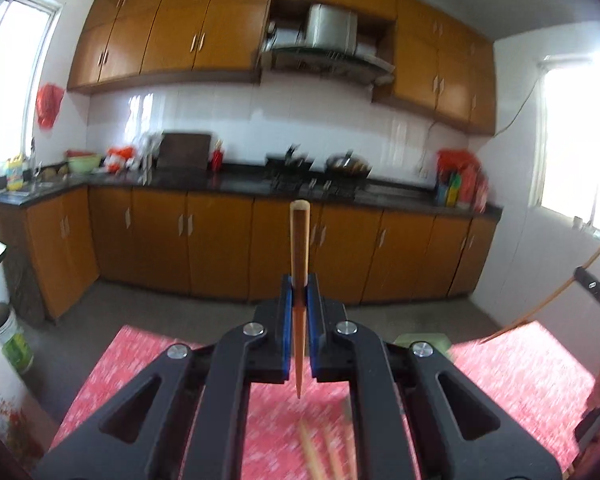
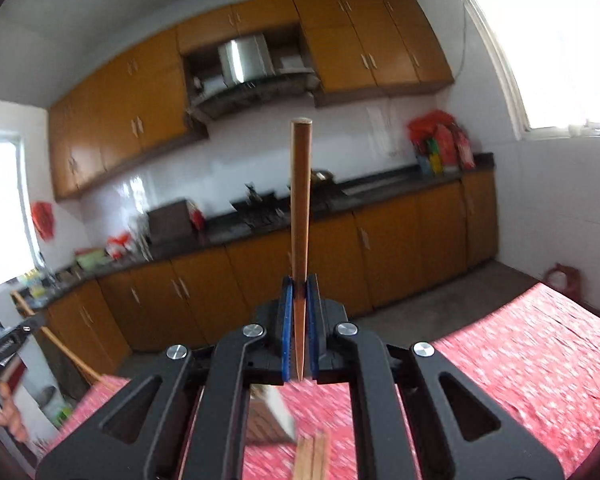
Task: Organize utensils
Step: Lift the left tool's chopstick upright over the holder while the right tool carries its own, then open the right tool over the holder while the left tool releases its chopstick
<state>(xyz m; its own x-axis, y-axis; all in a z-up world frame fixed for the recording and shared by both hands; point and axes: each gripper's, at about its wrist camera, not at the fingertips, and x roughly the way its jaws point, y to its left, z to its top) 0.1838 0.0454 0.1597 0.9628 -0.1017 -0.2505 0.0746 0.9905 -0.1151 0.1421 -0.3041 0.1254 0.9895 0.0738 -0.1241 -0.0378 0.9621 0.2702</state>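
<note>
Two chopsticks: left chopstick (image 1: 299,248) pinched in my left fingers (image 1: 288,312) | right chopstick (image 2: 301,200) in my right fingers (image 2: 287,312) | no readable writing | red-patterned worktop (image 1: 520,368) | orange-cabineted kitchen (image 1: 220,248)

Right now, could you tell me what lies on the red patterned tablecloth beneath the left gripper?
On the red patterned tablecloth, blurred pale wooden chopsticks lie beneath the left gripper; its black frame covers the rest.

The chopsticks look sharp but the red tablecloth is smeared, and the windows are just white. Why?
Left wrist view: the held chopstick is crisp, the tablecloth streaked by motion blur, the window blown out. Right wrist view: same, sharp chopstick, blurred tablecloth, glaring window.
</note>
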